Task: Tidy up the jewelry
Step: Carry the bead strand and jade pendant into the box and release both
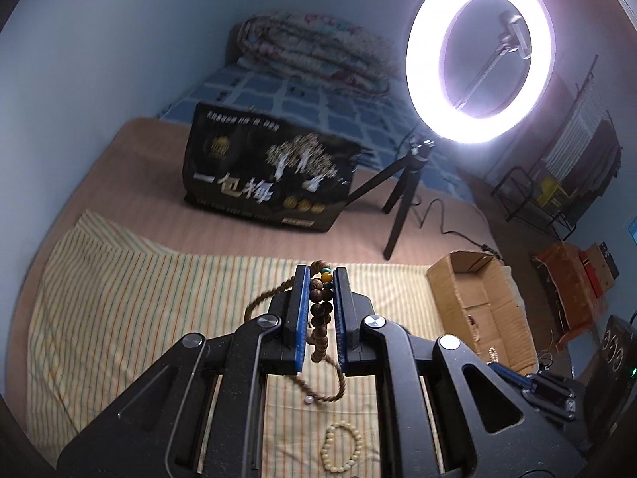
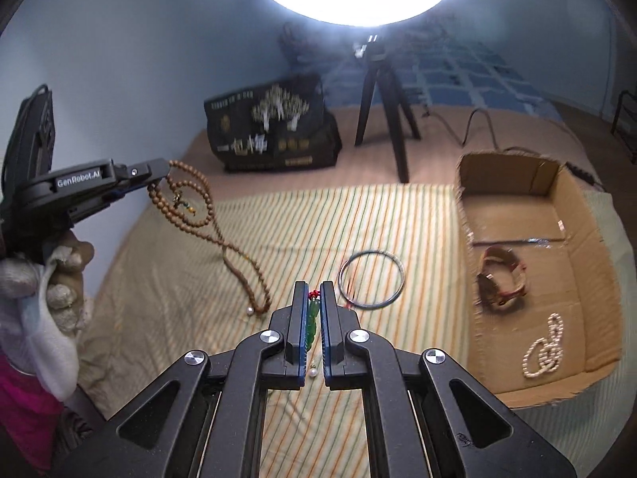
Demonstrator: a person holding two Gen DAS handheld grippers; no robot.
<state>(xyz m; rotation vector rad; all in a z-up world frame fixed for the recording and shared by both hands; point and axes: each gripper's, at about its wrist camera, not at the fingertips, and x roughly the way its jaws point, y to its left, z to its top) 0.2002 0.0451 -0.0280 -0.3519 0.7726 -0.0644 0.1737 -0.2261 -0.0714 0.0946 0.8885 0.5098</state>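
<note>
left gripper [image 1: 321,275], fingers clamped on a long brown wooden bead necklace [image 2: 207,215] whose tail trails onto the striped bed cloth [image 2: 398,215]; right gripper [image 2: 310,285], fingers pinched on a green bead strand [image 2: 313,320]. lift each clear, then lower both into the open cardboard box [image 2: 581,239].

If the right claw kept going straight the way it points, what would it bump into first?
Probably the thin dark ring bangle lying on the striped cloth just ahead of the right claw, slightly to its right. Depth is hard to judge; it might touch bare cloth first.
</note>
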